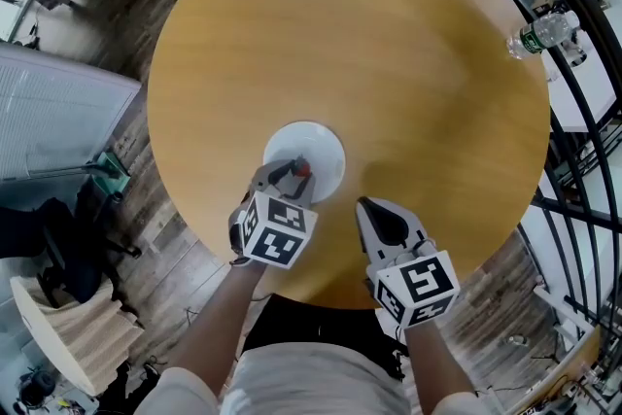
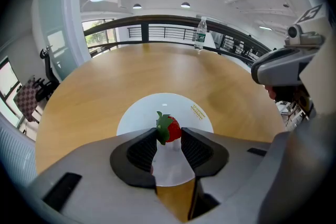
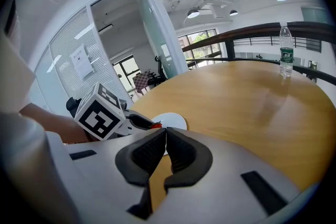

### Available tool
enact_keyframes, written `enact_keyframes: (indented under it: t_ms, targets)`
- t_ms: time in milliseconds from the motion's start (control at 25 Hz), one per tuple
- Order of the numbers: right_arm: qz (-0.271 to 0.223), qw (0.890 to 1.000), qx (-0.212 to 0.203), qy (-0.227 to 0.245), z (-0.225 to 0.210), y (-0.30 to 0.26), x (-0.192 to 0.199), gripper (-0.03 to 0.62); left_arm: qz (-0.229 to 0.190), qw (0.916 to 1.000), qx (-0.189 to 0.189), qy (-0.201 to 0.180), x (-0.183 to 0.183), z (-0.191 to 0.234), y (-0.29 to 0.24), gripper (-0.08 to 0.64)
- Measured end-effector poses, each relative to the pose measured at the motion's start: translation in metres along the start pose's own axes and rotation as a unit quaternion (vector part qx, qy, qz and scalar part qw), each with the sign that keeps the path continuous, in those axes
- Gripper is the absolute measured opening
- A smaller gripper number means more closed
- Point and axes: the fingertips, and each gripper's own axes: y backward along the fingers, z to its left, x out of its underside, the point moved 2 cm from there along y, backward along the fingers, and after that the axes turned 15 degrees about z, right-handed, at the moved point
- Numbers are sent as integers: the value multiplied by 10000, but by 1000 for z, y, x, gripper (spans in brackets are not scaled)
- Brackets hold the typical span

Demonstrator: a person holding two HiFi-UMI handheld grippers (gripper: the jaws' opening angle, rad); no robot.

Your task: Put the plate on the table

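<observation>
Peering along the left gripper (image 2: 168, 132) shows jaws pinching a strawberry (image 2: 170, 127); right gripper (image 3: 165, 132) jaws clenched empty.

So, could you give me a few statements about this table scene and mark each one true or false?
1. The white plate lies on the round wooden table. True.
2. The right gripper holds a fork. False: its jaws are together with nothing between them.
3. The left gripper holds a strawberry over the plate. True.
4. The water bottle stands on the plate. False: it stands near the table's far edge, well apart from the plate.
</observation>
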Motion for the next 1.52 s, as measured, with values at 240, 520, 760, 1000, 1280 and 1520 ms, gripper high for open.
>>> enact_keyframes:
  t_ms: [240,520,760,1000,1280,1520]
  targets:
    - [8,10000,-31,-14,1,-1,0,25,155,9999,35,-24,2,-1,-5,160]
    - [25,10000,-36,-22,-1,-3,2,25,261,9996,26,-67,3,-3,-9,160]
    - [15,10000,-49,-28,-2,-3,2,25,297,9995,-11,-63,2,-3,-10,163]
    - [-6,10000,-48,-31,-1,-2,0,25,315,9994,99,-35,2,-2,-10,202]
    - [-8,10000,-48,-1,2,-2,-1,25,276,9995,153,-29,4,-3,-6,218]
    - [-72,9999,-28,85,3,10,-5,25,190,9998,80,-32,2,-4,5,218]
